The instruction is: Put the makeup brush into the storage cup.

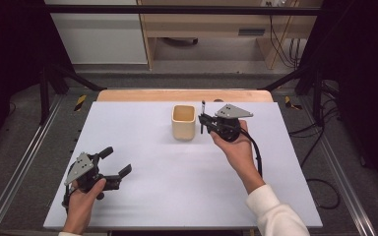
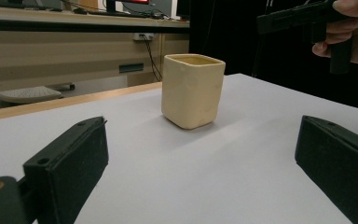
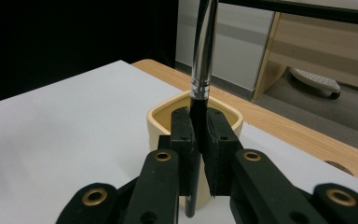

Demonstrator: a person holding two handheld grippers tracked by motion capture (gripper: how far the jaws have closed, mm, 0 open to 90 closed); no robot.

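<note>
Right gripper (image 3: 199,140) clenched on an upright pen (image 3: 202,60) just beside the cream cup (image 1: 183,122); left gripper (image 1: 116,163) released, jaws wide, resting on the white table (image 1: 177,182)

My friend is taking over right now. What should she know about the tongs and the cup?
Right tongs: shut on a thin black-and-silver stick, maybe a brush, held upright beside the cup.
Left tongs: open, holding nothing, at the near left of the white table.
Cream square cup: upright, at the far middle.
Done: brush gripped.
Left, probably: put it in the cup; it is not in yet.
</note>
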